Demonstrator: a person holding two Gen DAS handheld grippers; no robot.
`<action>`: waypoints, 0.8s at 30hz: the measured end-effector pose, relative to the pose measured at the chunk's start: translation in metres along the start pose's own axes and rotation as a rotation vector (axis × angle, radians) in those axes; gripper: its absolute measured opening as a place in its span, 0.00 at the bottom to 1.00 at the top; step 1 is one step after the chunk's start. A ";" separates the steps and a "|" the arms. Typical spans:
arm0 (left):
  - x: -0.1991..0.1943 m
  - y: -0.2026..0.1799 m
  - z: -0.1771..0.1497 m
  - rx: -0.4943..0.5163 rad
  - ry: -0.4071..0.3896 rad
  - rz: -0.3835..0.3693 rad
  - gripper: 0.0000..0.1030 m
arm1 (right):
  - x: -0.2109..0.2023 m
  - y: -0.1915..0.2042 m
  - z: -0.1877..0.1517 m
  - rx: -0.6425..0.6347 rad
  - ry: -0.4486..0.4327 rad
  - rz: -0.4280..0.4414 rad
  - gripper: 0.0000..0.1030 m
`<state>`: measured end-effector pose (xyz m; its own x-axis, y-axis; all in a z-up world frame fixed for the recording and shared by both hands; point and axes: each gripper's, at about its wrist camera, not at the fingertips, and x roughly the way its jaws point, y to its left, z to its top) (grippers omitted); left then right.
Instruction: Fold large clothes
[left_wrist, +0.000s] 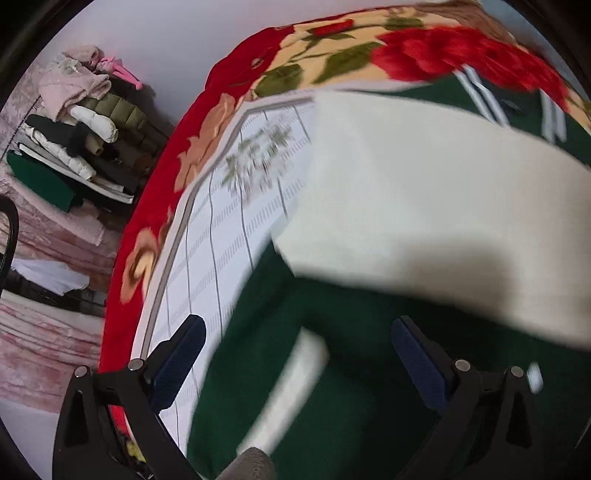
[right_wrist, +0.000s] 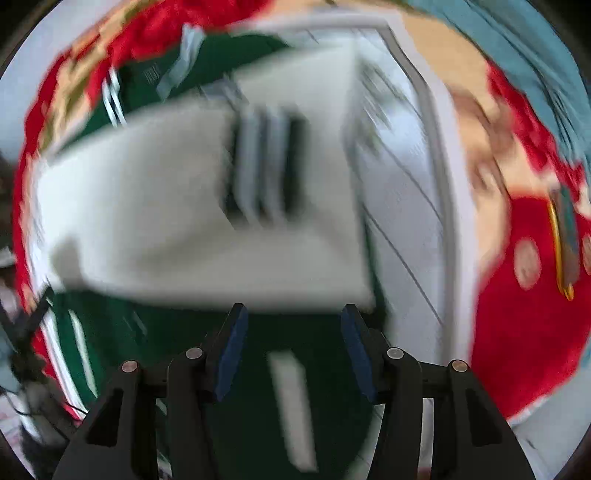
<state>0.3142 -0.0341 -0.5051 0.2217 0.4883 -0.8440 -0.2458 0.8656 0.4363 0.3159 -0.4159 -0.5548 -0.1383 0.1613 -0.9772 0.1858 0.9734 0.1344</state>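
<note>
Both grippers (left_wrist: 297, 349) (right_wrist: 291, 332) angled down (jaws apart) over seemingly folded jacket (left_wrist: 424, 221).

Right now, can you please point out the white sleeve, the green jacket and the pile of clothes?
white sleeve (left_wrist: 424, 206): left wrist view, middle of the white cloth.
green jacket (left_wrist: 351, 398): left wrist view, green body between the gripper fingers.
pile of clothes (left_wrist: 85, 125): left wrist view, middle of the stack, far left.

The garment (left_wrist: 406, 206) lies on a sheet (left_wrist: 236, 221) spread over the blanket (left_wrist: 147, 236).
</note>
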 end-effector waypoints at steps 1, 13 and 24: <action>-0.010 -0.006 -0.012 0.010 0.012 0.005 1.00 | 0.012 -0.015 -0.011 0.012 0.033 0.010 0.53; -0.079 -0.071 -0.151 0.017 0.234 0.200 1.00 | 0.071 -0.087 -0.059 -0.129 0.247 0.232 0.18; -0.047 -0.014 -0.257 -0.814 0.552 -0.351 0.99 | 0.078 -0.113 -0.051 -0.168 0.287 0.287 0.43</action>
<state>0.0650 -0.0971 -0.5517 -0.0081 -0.0719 -0.9974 -0.8578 0.5130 -0.0301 0.2342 -0.5049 -0.6381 -0.3734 0.4448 -0.8141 0.0982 0.8916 0.4421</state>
